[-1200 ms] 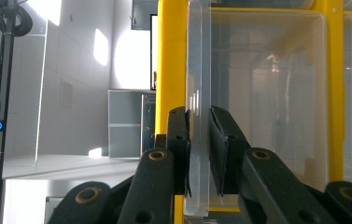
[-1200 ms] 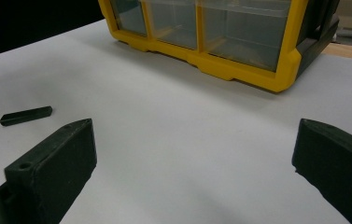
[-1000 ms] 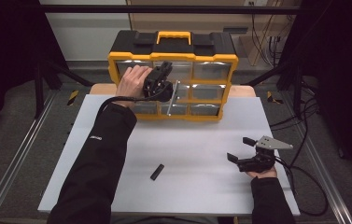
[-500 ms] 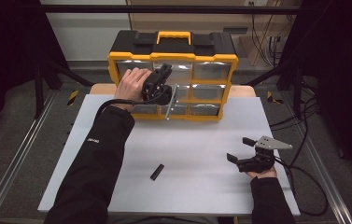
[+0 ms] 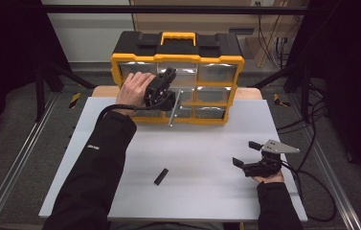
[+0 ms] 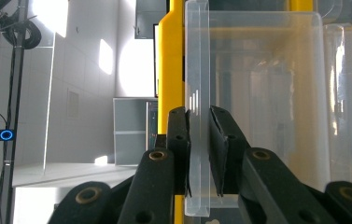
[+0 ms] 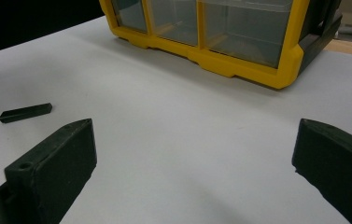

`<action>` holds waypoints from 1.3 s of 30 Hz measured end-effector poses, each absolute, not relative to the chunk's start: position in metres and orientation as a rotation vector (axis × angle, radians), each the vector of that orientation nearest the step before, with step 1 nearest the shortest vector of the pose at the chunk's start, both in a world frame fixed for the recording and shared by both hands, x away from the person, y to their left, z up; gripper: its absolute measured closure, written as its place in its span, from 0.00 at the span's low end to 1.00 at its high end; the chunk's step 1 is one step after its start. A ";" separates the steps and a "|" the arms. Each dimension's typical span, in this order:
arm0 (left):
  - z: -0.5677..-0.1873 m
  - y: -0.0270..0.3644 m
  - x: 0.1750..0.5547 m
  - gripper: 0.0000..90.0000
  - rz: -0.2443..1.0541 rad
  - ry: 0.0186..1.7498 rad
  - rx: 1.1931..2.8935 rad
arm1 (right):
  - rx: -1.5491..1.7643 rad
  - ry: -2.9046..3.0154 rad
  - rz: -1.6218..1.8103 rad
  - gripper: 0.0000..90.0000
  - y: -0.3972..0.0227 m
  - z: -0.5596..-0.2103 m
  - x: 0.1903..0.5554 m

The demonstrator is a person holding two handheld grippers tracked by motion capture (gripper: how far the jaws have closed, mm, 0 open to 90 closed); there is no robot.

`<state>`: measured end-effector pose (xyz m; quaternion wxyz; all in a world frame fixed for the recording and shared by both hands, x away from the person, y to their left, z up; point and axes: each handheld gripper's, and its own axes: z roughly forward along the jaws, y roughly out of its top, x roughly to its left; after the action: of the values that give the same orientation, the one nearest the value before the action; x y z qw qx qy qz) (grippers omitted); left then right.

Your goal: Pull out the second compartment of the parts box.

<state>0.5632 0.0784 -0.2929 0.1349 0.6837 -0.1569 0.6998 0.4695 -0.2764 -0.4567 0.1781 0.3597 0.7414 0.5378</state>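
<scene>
One organizer [image 5: 178,52]; left hand-held gripper [image 6: 200,140] clamps clear drawer [image 6: 197,70]; right hand-held gripper [image 7: 192,163] agape; one black bar [image 7: 25,112].

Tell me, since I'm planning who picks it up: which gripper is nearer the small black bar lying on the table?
Right. The right gripper rests open on the table, off to the side of the black bar. The left gripper is farther off, shut on a clear drawer of the yellow organizer.

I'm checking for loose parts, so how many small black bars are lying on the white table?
1: a small black rectangular bar lies on the white table, left of centre near the front edge, apart from both tongs. Others could be hidden behind the sleeve.
</scene>
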 end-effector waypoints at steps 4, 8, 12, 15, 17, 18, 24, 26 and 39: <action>-0.293 0.078 0.561 0.88 2.031 -0.457 1.979 | 1.017 2.095 1.522 0.01 -0.277 -0.457 0.469; -0.294 0.078 0.560 0.88 2.026 -0.458 1.971 | 1.018 2.096 1.523 0.01 -0.276 -0.457 0.469; -0.294 0.078 0.558 0.88 2.024 -0.463 1.966 | 1.017 2.098 1.518 0.01 -0.276 -0.457 0.470; -0.294 0.078 0.556 0.88 2.028 -0.465 1.966 | 1.017 2.097 1.519 0.01 -0.276 -0.457 0.469; -0.294 0.079 0.555 0.88 2.032 -0.469 1.965 | 1.017 2.098 1.519 0.01 -0.276 -0.457 0.469; -0.294 0.079 0.554 0.88 2.032 -0.471 1.964 | 1.017 2.097 1.519 0.01 -0.276 -0.457 0.469; -0.295 0.080 0.551 0.88 2.030 -0.472 1.964 | 1.016 2.099 1.516 0.01 -0.276 -0.457 0.470; -0.295 0.080 0.550 0.88 2.035 -0.479 1.961 | 1.017 2.099 1.516 0.01 -0.276 -0.457 0.470; -0.295 0.080 0.544 0.88 2.036 -0.481 1.954 | 1.019 2.101 1.515 0.01 -0.276 -0.457 0.470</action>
<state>0.5436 0.0805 -0.2954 0.1390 0.6759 -0.1663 0.7044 0.4697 -0.2761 -0.4572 0.1780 0.3603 0.7428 0.5355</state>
